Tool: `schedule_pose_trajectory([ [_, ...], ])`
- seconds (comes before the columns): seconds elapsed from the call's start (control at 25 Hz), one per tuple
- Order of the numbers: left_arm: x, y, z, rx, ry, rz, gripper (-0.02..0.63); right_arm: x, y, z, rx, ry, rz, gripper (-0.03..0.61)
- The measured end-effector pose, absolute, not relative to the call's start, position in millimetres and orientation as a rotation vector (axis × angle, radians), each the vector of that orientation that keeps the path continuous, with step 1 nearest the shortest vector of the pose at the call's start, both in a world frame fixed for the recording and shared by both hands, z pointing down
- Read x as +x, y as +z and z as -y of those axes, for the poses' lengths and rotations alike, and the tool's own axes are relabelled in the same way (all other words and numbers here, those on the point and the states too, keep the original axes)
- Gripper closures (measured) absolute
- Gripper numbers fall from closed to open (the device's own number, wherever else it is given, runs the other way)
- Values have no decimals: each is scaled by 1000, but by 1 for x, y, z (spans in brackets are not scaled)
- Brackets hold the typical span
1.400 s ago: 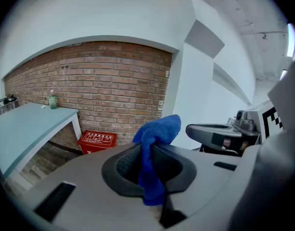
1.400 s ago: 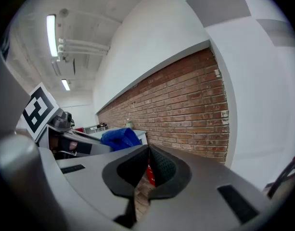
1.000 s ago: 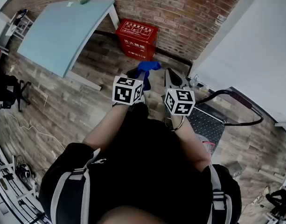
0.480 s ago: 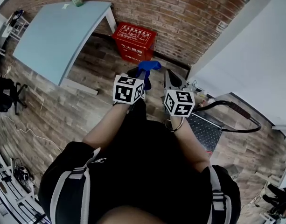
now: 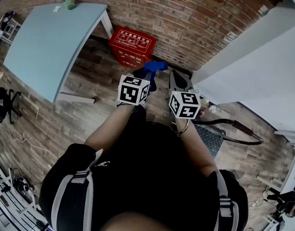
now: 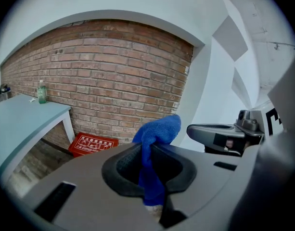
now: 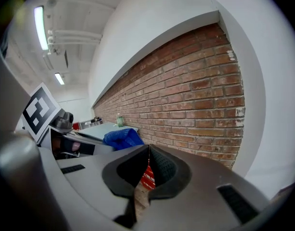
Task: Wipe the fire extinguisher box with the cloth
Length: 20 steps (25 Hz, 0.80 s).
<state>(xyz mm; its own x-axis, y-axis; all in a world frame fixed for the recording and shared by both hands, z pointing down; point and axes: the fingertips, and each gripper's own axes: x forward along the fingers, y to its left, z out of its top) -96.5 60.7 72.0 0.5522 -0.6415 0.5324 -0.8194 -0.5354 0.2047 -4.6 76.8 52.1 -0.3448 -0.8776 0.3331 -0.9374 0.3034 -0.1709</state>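
One cloth (image 6: 159,129) clamped in left tool (image 6: 148,150), red box (image 5: 130,45) well beyond

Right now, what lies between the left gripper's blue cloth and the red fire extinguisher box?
The head view shows only bare plank floor between the blue cloth in the left gripper and the red fire extinguisher box.

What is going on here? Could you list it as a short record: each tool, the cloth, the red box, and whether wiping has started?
left tool: shut on the blue cloth
right tool: shut, holding nothing
fire extinguisher box: red, on the floor against the brick wall, beside the table
wiping: not started; cloth held in the air, apart from the box
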Motion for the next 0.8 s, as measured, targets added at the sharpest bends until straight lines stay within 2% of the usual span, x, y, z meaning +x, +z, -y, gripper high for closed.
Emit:
schedule_pose_trajectory([
  [0.8, -91, 103, 93, 2386, 684, 963, 572, 2, 68, 71, 1839, 612, 2220, 561],
])
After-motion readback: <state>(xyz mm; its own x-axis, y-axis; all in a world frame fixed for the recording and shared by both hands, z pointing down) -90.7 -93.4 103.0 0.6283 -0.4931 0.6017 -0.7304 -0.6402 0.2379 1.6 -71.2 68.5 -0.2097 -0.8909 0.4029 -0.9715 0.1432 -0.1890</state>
